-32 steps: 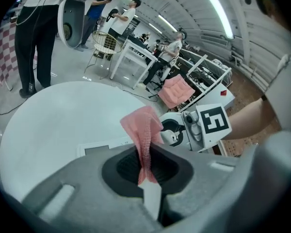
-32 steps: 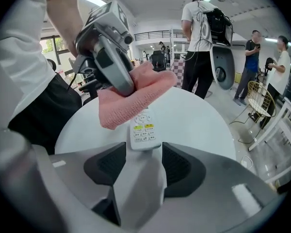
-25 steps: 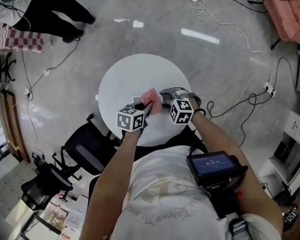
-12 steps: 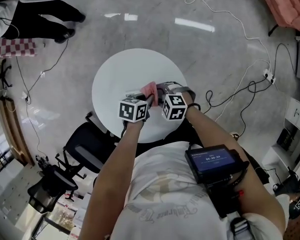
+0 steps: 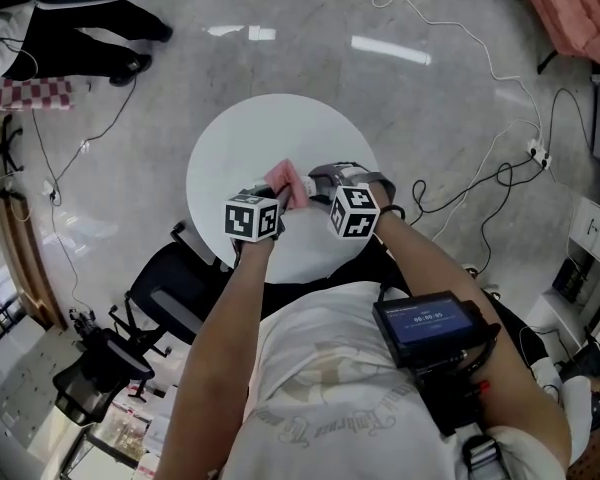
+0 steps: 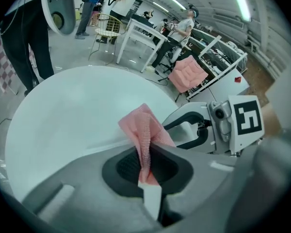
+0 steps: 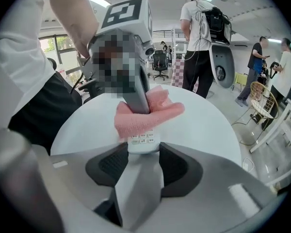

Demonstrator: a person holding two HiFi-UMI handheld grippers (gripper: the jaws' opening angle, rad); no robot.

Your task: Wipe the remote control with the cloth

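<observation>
Head view: the left tool with the pink cloth sits further left over the white bench, and further from the right tool, than a second ago; I judge a wiping stroke is under way. Left gripper view: its jaws pinch the cloth tight. Right gripper view: the jaws have just been closing and clamp the remote control; the cloth lies across it.

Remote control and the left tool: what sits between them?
The pink cloth: in the right gripper view the left tool holds it against the remote control.
</observation>
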